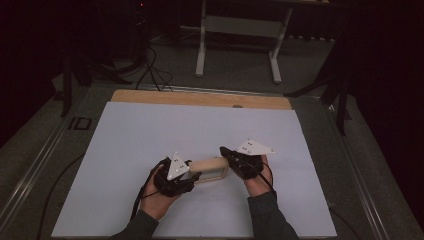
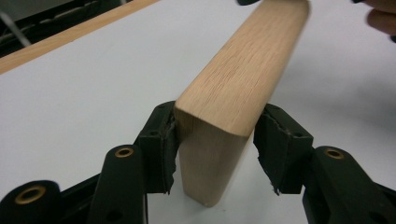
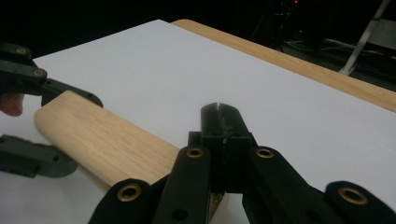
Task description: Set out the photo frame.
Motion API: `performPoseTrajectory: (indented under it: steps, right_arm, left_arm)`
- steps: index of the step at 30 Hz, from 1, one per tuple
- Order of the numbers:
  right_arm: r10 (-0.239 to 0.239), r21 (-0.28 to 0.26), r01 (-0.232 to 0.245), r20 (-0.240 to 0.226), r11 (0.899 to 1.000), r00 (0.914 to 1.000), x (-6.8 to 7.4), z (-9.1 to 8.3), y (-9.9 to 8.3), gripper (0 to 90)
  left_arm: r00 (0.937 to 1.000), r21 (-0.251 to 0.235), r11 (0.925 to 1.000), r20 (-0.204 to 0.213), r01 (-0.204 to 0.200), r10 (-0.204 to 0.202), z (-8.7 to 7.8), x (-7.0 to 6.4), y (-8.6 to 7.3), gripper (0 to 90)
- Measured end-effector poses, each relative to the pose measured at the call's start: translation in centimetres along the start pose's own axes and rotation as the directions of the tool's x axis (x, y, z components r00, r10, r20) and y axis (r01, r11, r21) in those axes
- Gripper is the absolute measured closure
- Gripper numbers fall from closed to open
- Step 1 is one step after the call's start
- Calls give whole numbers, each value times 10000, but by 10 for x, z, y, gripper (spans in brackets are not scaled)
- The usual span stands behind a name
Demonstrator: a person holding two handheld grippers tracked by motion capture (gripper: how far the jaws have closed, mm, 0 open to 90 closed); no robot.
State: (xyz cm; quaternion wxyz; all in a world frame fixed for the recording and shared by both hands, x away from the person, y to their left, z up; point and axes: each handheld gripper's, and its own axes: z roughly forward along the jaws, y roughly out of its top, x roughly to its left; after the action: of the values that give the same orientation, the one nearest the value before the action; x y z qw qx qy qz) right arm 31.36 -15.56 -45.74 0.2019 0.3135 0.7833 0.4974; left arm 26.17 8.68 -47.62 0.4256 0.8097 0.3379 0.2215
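Presently held: pale oak wooden block with rounded top edge (image 1: 210,169), standing on the white tabletop (image 1: 150,135) near its front edge. Left tongs (image 2: 215,149) clamp one end across its faces; right tongs (image 3: 220,122) pinched together at the opposite end, contact unclear. Judged rigid, moderately light, smooth-sided; best gripped across the flat faces.
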Motion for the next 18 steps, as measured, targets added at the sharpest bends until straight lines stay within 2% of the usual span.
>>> performPoseTrajectory:
  steps: [3, 5, 8, 12, 18]
  right_arm:
    - [17, 30, -17, 49, 10000, 10000, 0, 0, 0, 898]
    - [28, 45, -29, 56, 10000, 10000, -1, -1, 0, 898]
    - [25, 39, -25, 33, 10000, 10000, -1, -1, 0, 895]
    - [-4, 12, 4, -66, 10000, 10000, -1, 0, -1, 842]
    - [129, -134, -132, -259, 9998, 9996, -4, -3, 0, 710]
  left_arm:
    - [9987, -30, 9988, -190, 482, -483, -1, 5, -1, 513]
    - [9971, -75, 9971, -68, 758, -758, -1, 8, -2, 516]
    - [9975, -81, 9975, 49, 702, -702, -1, 8, -3, 524]
    - [9985, -44, 9985, 85, 547, -547, 1, 5, -3, 517]
    - [9981, -56, 9982, 94, 602, -601, 1, 6, -3, 517]
